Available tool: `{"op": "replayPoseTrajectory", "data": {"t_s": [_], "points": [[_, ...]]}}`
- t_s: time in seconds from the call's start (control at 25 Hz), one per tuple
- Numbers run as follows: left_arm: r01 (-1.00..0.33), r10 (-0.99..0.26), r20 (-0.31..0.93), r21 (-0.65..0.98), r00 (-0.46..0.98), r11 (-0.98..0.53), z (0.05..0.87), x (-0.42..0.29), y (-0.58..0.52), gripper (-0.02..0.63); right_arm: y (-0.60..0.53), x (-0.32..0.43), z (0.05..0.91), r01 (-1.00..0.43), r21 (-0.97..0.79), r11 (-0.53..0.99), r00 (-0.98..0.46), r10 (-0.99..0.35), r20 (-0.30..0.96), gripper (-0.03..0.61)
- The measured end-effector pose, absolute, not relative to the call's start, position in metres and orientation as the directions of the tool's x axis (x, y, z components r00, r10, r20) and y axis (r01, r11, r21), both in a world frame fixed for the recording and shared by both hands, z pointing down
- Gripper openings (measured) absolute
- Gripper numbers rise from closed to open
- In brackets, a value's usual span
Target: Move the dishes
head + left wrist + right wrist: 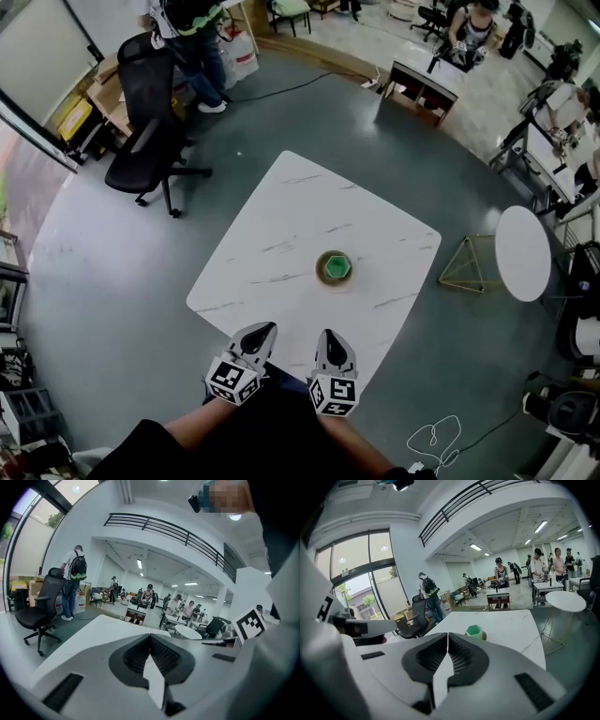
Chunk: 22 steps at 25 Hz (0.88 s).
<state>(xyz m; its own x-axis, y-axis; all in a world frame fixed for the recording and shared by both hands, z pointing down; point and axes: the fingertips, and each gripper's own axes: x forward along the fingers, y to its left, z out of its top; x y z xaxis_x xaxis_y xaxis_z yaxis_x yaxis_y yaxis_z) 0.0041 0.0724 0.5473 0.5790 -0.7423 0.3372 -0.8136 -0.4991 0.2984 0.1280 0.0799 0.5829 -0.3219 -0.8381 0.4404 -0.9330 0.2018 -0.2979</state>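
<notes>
White marble table (281, 220) holds a green cup (337, 267) on a brown dish (322, 277), mid-table. Left gripper (266, 328) and right gripper (329, 335) sit at the near edge, short of the dish, both clenched and empty.

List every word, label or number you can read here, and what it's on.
None can be read.
Left gripper and right gripper cubes: square black-and-white patterns, no letters.
Green cup, white table: no print shows.
Anything farther off is too small to read.
</notes>
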Motion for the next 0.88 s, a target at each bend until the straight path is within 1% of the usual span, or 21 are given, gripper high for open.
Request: {"op": "replayPoseTrajectory", "data": {"t_s": [0.28, 0.48, 0.68, 0.8, 0.88], "points": [[-0.789, -0.693, 0.379, 0.315, 0.614, -0.527, 0.559, 0.017, 0.043, 0.017, 0.058, 0.143, 0.594, -0.944, -0.304, 0.128, -0.269, -0.834, 0.483, 0.018], [-0.764, -0.669, 0.37, 0.341, 0.645, -0.548, 0.567, 0.015, 0.024, 0.017, 0.037, 0.15, 0.594, -0.953, -0.289, 0.087, -0.224, -0.846, 0.484, 0.018], [-0.77, -0.699, 0.326, 0.32, 0.637, -0.552, 0.571, 0.006, -0.023, 0.017, 0.01, 0.164, 0.596, -0.956, -0.292, 0.022, -0.17, -0.853, 0.493, 0.018], [-0.755, -0.684, 0.324, 0.341, 0.653, -0.56, 0.576, 0.011, -0.039, 0.017, -0.005, 0.17, 0.605, -0.958, -0.285, 0.028, -0.18, -0.832, 0.524, 0.018], [-0.741, -0.671, 0.317, 0.336, 0.67, -0.581, 0.575, 0.018, -0.046, 0.017, -0.017, 0.175, 0.611, -0.951, -0.31, 0.017, -0.192, -0.818, 0.543, 0.018]]}}
